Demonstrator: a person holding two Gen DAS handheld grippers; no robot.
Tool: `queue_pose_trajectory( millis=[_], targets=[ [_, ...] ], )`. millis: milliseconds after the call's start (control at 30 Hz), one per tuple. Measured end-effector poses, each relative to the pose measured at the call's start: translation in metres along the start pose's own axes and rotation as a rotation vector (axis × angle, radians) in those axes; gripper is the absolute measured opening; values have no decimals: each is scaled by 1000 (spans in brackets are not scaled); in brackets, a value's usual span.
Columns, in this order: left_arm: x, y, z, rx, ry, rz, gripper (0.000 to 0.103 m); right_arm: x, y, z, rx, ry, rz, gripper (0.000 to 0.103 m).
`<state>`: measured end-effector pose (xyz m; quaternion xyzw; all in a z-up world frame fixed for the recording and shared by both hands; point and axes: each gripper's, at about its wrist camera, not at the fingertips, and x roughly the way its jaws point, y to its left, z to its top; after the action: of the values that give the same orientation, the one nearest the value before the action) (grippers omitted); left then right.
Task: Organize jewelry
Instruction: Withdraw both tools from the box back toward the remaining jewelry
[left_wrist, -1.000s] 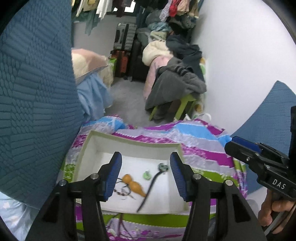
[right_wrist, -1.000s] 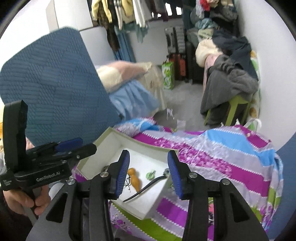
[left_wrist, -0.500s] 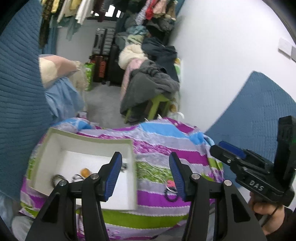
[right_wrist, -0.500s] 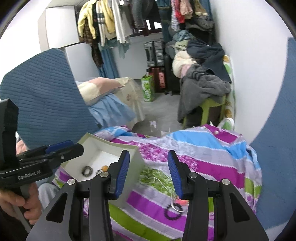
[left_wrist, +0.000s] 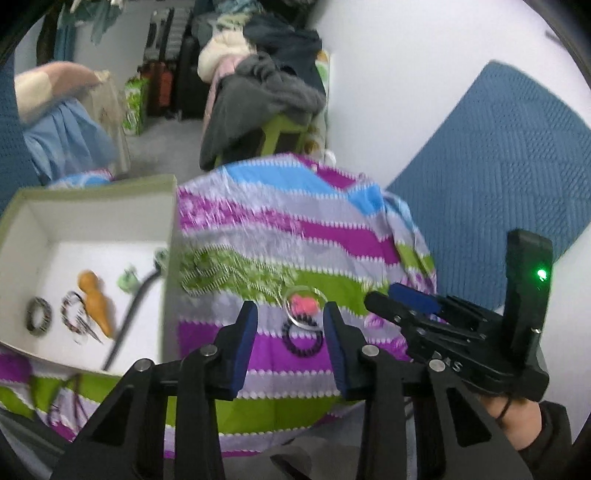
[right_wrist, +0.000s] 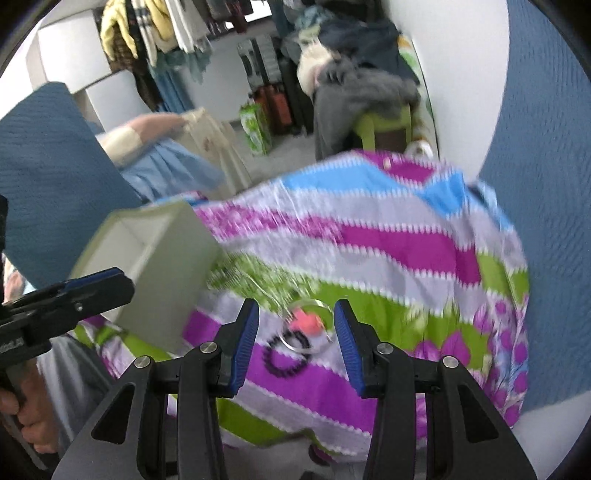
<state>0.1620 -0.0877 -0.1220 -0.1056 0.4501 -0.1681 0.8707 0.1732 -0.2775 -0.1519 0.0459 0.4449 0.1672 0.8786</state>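
Note:
A pink piece (left_wrist: 304, 303) lies inside a clear ring (left_wrist: 295, 319) on the striped cloth (left_wrist: 295, 229), with a black beaded bracelet (left_wrist: 301, 341) just below them. My left gripper (left_wrist: 290, 314) hovers above these; its jaws are closing with nothing pressed between them. My right gripper (right_wrist: 296, 314) hangs over the same pink piece (right_wrist: 308, 320), clear ring (right_wrist: 295, 339) and black bracelet (right_wrist: 284, 360), open and empty. The white box (left_wrist: 92, 229) to the left holds an orange gourd pendant (left_wrist: 96, 301), bracelets, a green piece and a dark cord.
A thin silver chain (left_wrist: 236, 273) lies on the green stripe beside the box wall. Blue quilted panels (left_wrist: 498, 166) stand right and left. A green stool piled with clothes (left_wrist: 258, 92) and suitcases stand on the floor beyond the cloth's far edge.
Both views have swung right from the white box to the loose jewelry on the cloth and come lower and nearer to it. The left jaws stand narrower than before.

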Motion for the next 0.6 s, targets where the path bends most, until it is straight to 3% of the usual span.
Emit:
queue_pose_trajectory(
  millis=[100,300,600],
  targets=[
    [22,-1,-11,-7,42,-5,34,19,-11,-6,4,37,8,30],
    [67,1,-26,-1,109,3,33,60,-26,-5,-8,107,22,25],
    [111,10,-31,-10,168,32,25,101,-23,-7,-144,170,-27,22]
  ],
)
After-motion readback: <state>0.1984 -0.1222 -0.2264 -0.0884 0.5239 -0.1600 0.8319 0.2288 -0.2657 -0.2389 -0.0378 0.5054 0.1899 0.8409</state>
